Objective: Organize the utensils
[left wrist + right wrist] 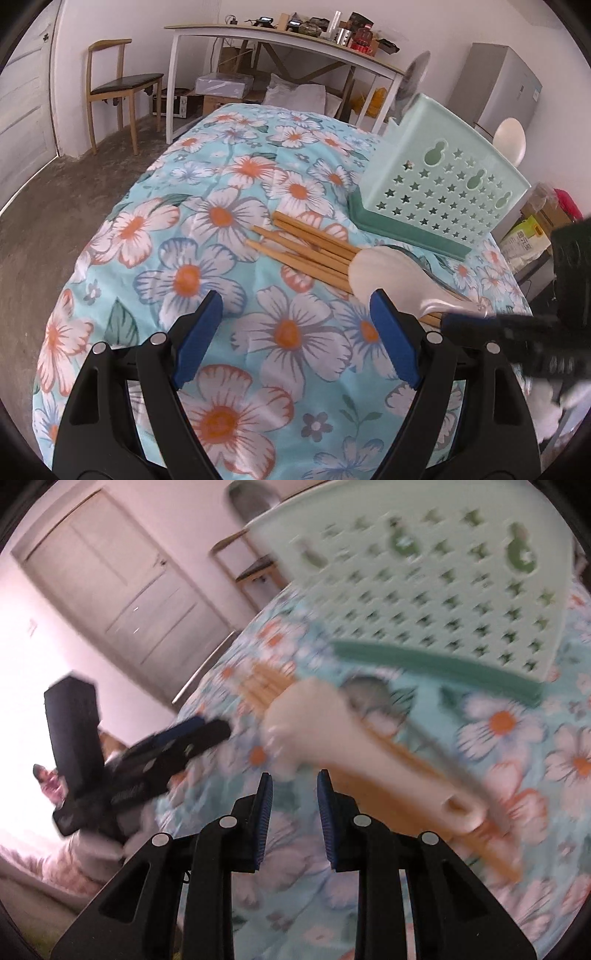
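Several wooden chopsticks (306,247) lie on the floral tablecloth (184,280), with a white rice spoon (391,277) across them and a metal spoon (432,269) partly under it. A mint green utensil holder (443,177) stands behind, with a metal spoon (413,77) and a white spoon (511,136) sticking out. My left gripper (295,314) is open and empty, just in front of the chopsticks. My right gripper (294,786) is open and empty, close to the white rice spoon (332,734); it shows blurred at the right of the left wrist view (517,332). The holder (424,583) is blurred.
The table edge (110,221) drops to a concrete floor on the left. A wooden chair (118,85), a white desk (280,40) with clutter, and a grey fridge (506,85) stand beyond. My left gripper shows blurred in the right wrist view (177,746).
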Demonstrator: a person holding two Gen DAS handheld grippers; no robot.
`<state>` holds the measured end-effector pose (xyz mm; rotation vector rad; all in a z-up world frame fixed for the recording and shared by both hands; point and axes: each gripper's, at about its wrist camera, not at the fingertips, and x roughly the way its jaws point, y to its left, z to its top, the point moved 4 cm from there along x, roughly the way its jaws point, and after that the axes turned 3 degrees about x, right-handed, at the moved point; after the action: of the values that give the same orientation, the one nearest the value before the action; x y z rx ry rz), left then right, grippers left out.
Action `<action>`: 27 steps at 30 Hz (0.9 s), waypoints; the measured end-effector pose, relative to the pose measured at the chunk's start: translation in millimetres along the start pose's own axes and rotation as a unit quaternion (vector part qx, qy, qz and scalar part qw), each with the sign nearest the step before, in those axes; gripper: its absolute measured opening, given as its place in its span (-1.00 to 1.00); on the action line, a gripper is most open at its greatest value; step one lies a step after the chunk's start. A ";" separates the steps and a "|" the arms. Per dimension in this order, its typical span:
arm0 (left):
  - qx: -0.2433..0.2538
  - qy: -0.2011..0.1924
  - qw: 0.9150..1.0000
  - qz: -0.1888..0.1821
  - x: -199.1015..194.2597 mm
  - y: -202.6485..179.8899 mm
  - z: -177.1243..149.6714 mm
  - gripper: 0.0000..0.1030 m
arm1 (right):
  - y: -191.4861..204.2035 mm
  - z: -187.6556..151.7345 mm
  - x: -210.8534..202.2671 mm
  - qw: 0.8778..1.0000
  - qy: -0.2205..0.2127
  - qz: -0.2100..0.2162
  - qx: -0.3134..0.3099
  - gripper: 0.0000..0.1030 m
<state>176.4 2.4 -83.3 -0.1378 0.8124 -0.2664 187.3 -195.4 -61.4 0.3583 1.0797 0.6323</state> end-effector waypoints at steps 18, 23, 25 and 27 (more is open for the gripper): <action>-0.002 -0.012 1.000 0.012 -10.7 4.7 4.6 0.52 | 1.4 6.7 10.8 1.000 -0.007 0.024 0.004 -0.49; 0.000 -0.005 1.000 0.006 -5.3 1.0 5.2 0.52 | -6.9 7.5 -10.1 0.999 -0.039 -0.008 0.006 -0.49; 0.005 -0.006 1.000 0.005 -5.3 -2.0 5.1 0.52 | -13.9 11.4 -24.4 0.998 -0.060 -0.036 0.001 -0.49; 0.008 -0.008 1.000 0.004 -5.5 -4.5 5.2 0.52 | -18.3 16.8 -30.4 0.995 -0.074 -0.069 -0.014 -0.49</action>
<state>175.8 -0.2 -74.9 -0.1213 0.7950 -0.2631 198.1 -228.3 -43.0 0.2981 0.9437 0.4897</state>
